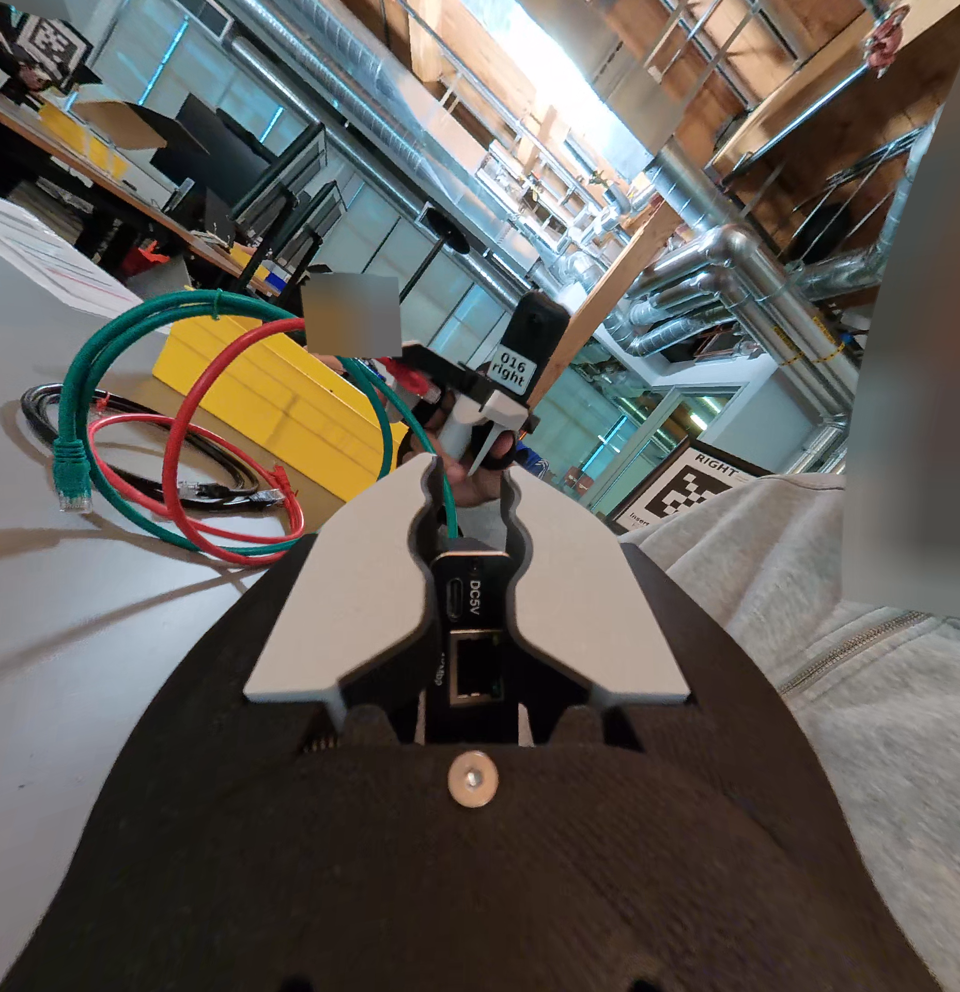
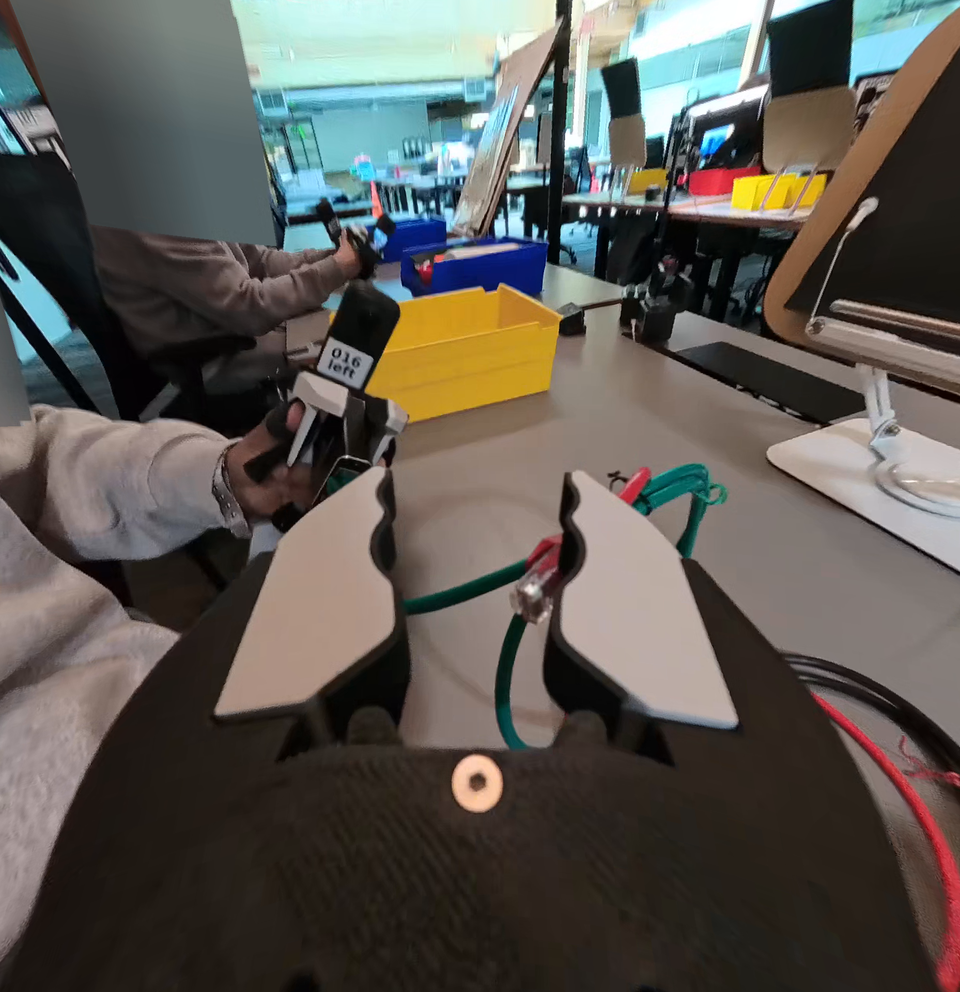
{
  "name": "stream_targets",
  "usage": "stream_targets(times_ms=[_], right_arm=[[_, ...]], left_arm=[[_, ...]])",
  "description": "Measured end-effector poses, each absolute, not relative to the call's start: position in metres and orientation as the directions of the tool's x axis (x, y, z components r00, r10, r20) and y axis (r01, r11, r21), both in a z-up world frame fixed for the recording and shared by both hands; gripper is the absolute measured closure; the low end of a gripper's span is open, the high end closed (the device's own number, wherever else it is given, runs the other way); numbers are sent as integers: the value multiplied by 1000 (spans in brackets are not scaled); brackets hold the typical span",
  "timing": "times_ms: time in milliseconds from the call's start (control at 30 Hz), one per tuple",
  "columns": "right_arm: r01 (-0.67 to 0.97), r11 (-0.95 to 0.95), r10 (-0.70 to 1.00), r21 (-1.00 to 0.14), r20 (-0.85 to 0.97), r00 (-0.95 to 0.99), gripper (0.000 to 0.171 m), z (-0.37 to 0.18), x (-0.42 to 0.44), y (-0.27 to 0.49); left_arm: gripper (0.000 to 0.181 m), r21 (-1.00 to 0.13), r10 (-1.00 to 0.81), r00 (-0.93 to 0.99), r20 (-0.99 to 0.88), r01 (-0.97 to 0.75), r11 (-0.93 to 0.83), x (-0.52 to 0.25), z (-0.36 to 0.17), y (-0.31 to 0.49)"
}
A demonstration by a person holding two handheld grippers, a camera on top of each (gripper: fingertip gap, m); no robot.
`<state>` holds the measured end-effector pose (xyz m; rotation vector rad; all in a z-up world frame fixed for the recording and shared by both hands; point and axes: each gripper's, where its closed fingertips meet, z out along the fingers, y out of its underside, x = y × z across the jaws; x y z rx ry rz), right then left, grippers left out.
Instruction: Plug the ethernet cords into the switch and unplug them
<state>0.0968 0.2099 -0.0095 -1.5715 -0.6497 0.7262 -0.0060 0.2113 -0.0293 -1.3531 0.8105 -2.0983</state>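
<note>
Clamping the dark switch [image 1: 470, 633] between its grey fingers, the left gripper [image 1: 470, 483] holds it lifted off the grey table [image 1: 91, 617], with a small oval socket and an empty square port facing the camera. White lettering sits beside both openings. A green cord [image 1: 80, 376] runs up into the far end of the switch, loops over the table and ends in a loose green plug left of the switch.

Left of the switch and farther back, a red cord [image 1: 177, 456] arcs up from its coil, and a black cord [image 1: 43, 418] lies coiled under both. Behind the coils stands a yellow bin [image 1: 284, 386]. A sheet of printed paper [image 1: 43, 257] lies at the table's far left edge.

Beyond the switch the right gripper [image 1: 427, 394] hangs in the air with the red plug at its fingertips; a white label is stuck on its black handle.

In the right wrist view, the right gripper [image 2: 478, 499] stands wide open. The red cord's clear plug [image 2: 534, 593] leans against the inner face of its right finger, not pinched. The green cord [image 2: 502, 682] crosses the gap between the fingers, just above the table [image 2: 601, 429].

Left of that plug, the person's hand [image 2: 268, 478] grips the left gripper, which also carries a white label. The switch shows only as a thin edge there. Right of the plug, a board on a white stand [image 2: 869, 467] rises at the table's edge. A marker board with a black-and-white pattern [image 1: 676, 488] stands right of the switch.
</note>
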Motion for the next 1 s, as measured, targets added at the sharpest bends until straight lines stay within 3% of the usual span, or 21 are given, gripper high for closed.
stream_targets(times_ms=[200,267,333,400,500,700,867,1000], right_arm=[[-411,-55,724,-910,-320,612,102,32,153,212],[-465,-66,684,-883,-379,623,104,30,175,216],[-375,-142,626,-916,-377,682,111,6,182,222],[-179,-276,541,-944,-306,783,109,-34,185,229],[54,-424,544,-904,-207,813,108,-82,172,228],[240,-593,652,-769,-283,703,121,-138,127,209],[443,-585,673,-679,-103,732,120,-178,129,211],[538,-590,647,-602,47,761,141,-193,138,216]], left_arm=[[162,-616,-633,-419,651,197,-763,-21,-17,230],[162,-551,-606,-426,672,259,-793,-32,-15,246],[160,-487,-582,-418,698,319,-813,-43,-18,264],[161,-446,-569,-411,712,361,-819,-52,-20,277],[161,-453,-576,-413,706,361,-815,-53,-19,277],[161,-489,-592,-408,695,335,-805,-45,-18,269],[161,-449,-569,-418,708,356,-820,-51,-20,278],[161,-435,-560,-428,710,358,-826,-52,-20,279]])
